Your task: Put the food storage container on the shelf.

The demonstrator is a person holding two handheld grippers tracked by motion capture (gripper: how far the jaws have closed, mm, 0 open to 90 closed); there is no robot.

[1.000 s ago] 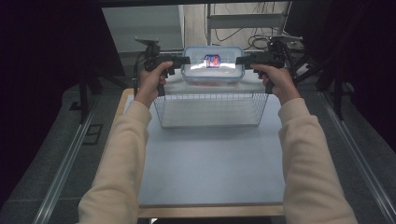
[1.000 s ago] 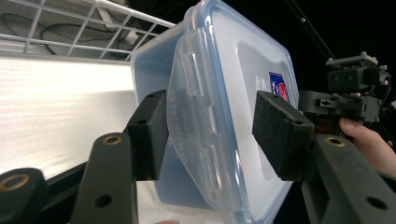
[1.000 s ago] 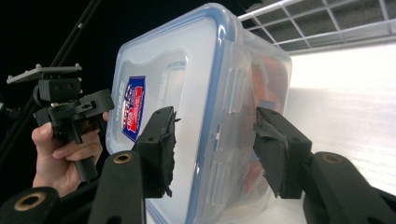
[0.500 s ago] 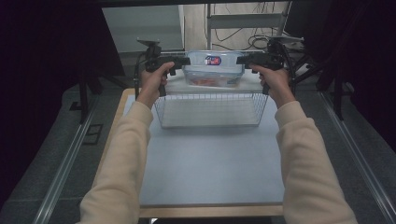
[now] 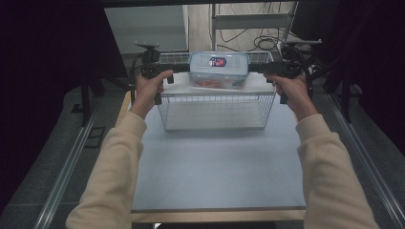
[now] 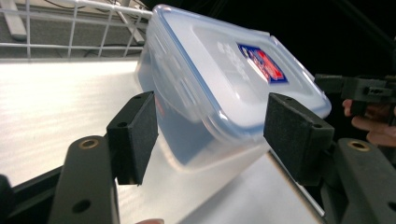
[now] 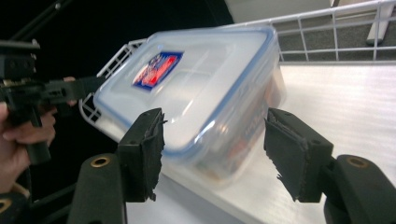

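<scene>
A clear plastic box (image 5: 218,69) with a blue-rimmed lid and a red and blue label rests on the white floor of a wire basket (image 5: 215,112) at the table's far end. My left gripper (image 5: 177,73) is at the box's left end, my right gripper (image 5: 261,72) at its right end. In the left gripper view a corner of the box (image 6: 219,79) lies between my left gripper's (image 6: 215,130) pads with gaps on both sides. In the right gripper view the box (image 7: 205,88) likewise sits untouched inside my right gripper (image 7: 219,144). Both sets of jaws have just been opening.
The grey table top (image 5: 215,167) stretches from the basket to the front edge. Dark drapes close in both sides. Cables and a metal frame (image 5: 248,21) stand behind the basket. The basket's wire wall (image 6: 70,28) rises just behind the box.
Both hands have drawn outward, away from the box's ends, and the jaws have come off it. The box has stayed in the basket.
</scene>
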